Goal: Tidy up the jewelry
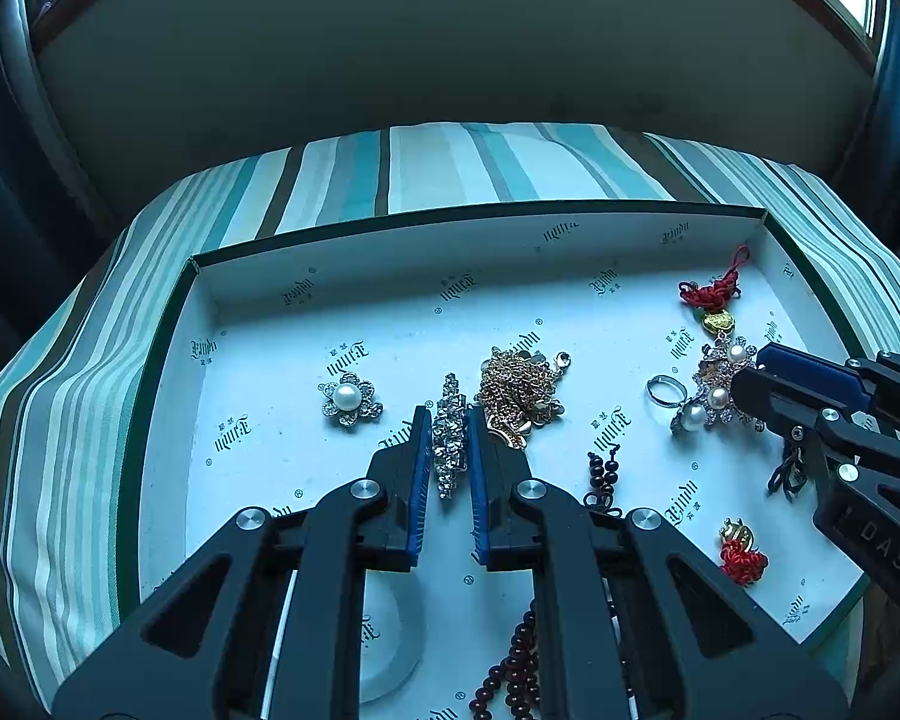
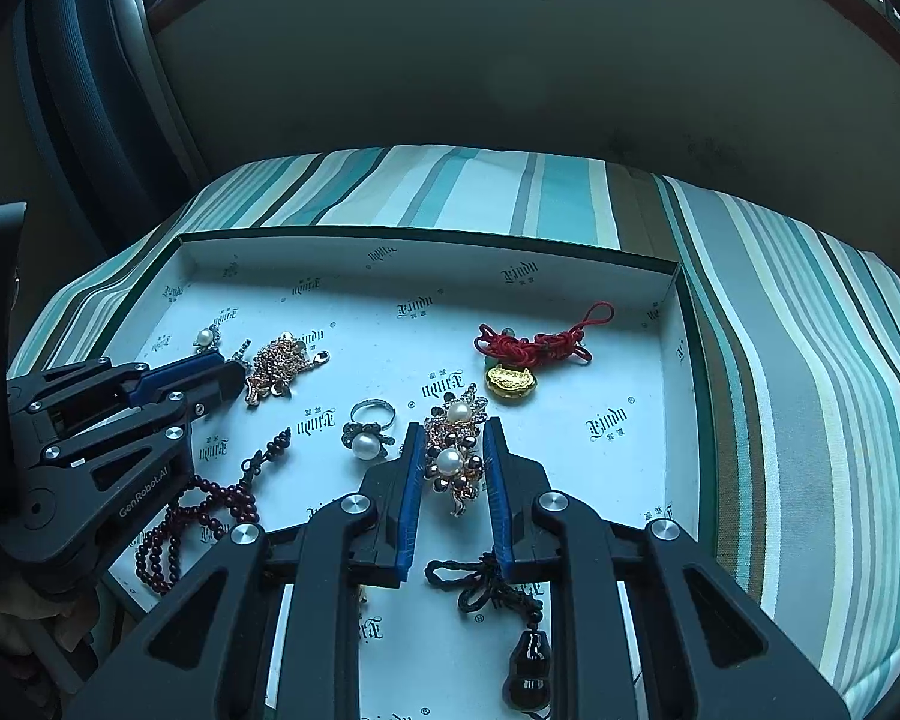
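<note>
A shallow white printed box [image 1: 390, 252] holds loose jewelry. My left gripper [image 1: 450, 417] is shut on a long rhinestone brooch [image 1: 449, 450] that lies on the box floor, one blue pad against each side. From the right wrist view the left gripper [image 2: 234, 369] comes in from the left. My right gripper [image 2: 455, 427] is shut on a pearl-and-crystal brooch [image 2: 453, 459], which also rests on the floor. In the left wrist view the right gripper [image 1: 747, 381] meets that pearl brooch [image 1: 717, 387] from the right.
Around them lie a pearl flower brooch [image 1: 349, 401], a gold chain [image 1: 519, 387], a pearl ring [image 2: 366, 435], a red knot with a gold lock [image 2: 534, 348], dark bead strings [image 2: 198, 516], a black gourd pendant [image 2: 525, 660] and a small red charm [image 1: 741, 552]. The box sits on striped cloth [image 2: 780, 360].
</note>
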The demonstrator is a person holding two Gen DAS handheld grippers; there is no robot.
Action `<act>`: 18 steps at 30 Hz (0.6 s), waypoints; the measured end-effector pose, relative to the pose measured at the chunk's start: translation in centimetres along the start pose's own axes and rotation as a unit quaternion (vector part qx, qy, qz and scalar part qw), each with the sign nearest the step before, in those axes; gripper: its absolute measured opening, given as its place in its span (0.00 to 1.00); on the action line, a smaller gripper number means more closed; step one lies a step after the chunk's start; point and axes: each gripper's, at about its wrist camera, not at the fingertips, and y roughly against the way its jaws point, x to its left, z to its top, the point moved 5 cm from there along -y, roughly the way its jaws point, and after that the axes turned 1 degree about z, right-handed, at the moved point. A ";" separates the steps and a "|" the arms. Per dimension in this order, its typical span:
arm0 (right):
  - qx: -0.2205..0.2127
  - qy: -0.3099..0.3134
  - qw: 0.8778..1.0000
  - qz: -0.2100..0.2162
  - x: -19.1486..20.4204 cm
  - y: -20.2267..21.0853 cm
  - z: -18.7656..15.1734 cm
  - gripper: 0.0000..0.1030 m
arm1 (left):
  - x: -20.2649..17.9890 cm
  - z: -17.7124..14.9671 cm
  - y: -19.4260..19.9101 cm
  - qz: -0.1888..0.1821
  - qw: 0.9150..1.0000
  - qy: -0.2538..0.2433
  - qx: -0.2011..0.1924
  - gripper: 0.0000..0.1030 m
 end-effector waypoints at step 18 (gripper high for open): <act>-0.008 -0.010 1.000 -0.003 -0.1 0.4 0.2 0.42 | -0.2 0.2 0.8 -0.001 1.000 0.000 -0.014 0.45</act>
